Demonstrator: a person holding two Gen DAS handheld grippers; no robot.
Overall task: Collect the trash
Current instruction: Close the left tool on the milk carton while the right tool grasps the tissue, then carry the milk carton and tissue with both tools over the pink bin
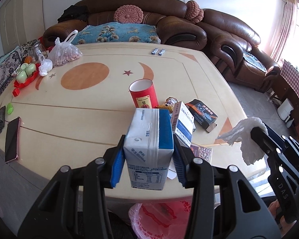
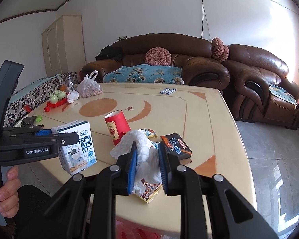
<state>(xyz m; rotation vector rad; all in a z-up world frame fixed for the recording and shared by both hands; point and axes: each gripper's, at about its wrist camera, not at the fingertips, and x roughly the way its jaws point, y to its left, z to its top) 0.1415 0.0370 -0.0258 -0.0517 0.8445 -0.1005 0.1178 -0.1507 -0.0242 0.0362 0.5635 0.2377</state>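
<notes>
Holding the milk box tight in our left tongs and the tissue in our right tongs, we see the red bag right below the left tongs, under the desk edge.

Tube upright mid-table, boxes right of it, sofa behind.

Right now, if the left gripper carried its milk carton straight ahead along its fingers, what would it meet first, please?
Probably the white-and-blue medicine box, standing just beyond the milk carton held by the left gripper, slightly right of the line. The red tube stands farther back; depth is uncertain.
</notes>
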